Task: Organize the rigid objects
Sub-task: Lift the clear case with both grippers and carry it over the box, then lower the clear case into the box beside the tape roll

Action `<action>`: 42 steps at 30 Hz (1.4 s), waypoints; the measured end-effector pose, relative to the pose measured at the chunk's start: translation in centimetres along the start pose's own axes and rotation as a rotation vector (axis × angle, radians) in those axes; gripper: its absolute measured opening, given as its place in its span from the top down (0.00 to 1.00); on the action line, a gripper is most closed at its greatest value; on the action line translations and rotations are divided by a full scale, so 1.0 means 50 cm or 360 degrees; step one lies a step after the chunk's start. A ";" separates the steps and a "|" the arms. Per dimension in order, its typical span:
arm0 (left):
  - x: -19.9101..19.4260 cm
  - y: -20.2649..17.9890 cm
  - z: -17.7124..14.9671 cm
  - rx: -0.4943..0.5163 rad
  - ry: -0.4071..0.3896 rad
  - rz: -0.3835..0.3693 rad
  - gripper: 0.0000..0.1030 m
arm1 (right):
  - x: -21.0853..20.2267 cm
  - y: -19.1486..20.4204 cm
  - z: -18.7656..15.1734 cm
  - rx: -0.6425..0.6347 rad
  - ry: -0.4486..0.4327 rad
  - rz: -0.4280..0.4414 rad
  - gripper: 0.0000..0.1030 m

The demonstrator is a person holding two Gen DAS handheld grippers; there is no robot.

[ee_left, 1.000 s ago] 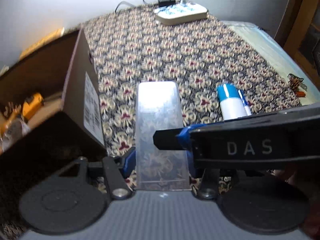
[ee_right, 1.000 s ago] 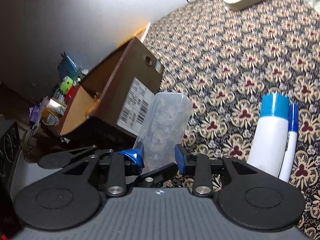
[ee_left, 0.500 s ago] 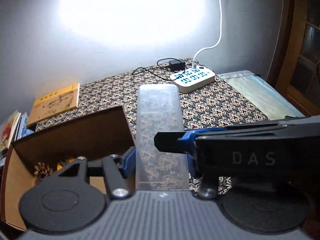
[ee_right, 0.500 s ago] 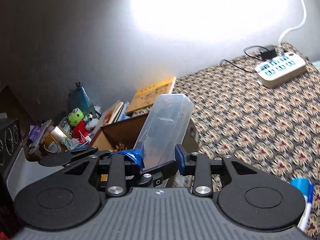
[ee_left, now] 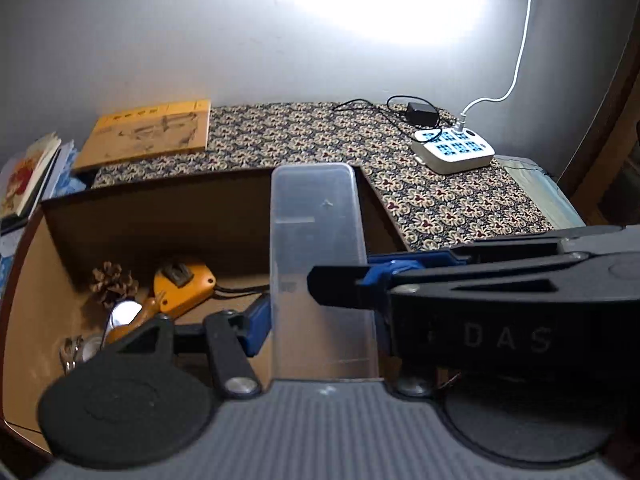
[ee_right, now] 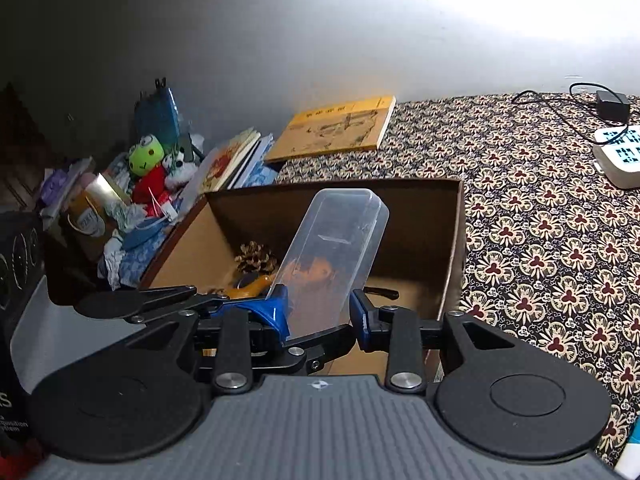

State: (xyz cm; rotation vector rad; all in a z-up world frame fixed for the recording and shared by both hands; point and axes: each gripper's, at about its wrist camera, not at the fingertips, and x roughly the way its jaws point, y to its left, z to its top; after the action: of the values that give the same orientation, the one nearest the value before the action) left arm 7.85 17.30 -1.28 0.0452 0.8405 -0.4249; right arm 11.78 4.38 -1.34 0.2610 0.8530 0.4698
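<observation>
Both grippers, left (ee_left: 320, 316) and right (ee_right: 320, 312), pinch one clear plastic case (ee_left: 318, 248) above the cardboard box (ee_right: 454, 240); uneven release could tip it onto the box rim.

My way down into the cardboard box (ee_right: 452, 240) is blocked on its left half: a pine cone (ee_left: 110, 282), an orange tool (ee_left: 184, 284) and some metal bits crowd that floor. The right half of the box floor lies bare. Both grippers, left gripper (ee_left: 320, 320) and right gripper (ee_right: 320, 312), crowd the clear container (ee_left: 316, 240) over the opening. Beyond the box's far wall, a yellow book (ee_right: 336, 128) fills the desk's far left corner, a power strip (ee_left: 452, 152) the far right; patterned cloth (ee_right: 540, 240) between lies open
</observation>
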 end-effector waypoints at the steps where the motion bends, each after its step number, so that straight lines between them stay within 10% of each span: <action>1: 0.008 0.010 -0.003 -0.0018 0.0028 -0.0002 0.53 | 0.013 0.002 0.003 -0.0010 0.0045 -0.0003 0.84; 15: 0.093 0.091 -0.024 -0.0232 0.0376 -0.0053 0.53 | 0.143 0.007 0.034 -0.0007 0.0571 -0.0028 0.83; 42: 0.043 0.123 -0.030 -0.0171 0.0306 -0.0031 0.39 | 0.194 -0.016 0.020 0.0266 0.0542 0.0032 0.79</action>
State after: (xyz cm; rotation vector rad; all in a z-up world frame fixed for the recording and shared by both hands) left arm 10.39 22.50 -4.62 -0.0219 1.0530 -0.3973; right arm 18.28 8.45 -7.44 0.3491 1.2257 0.4693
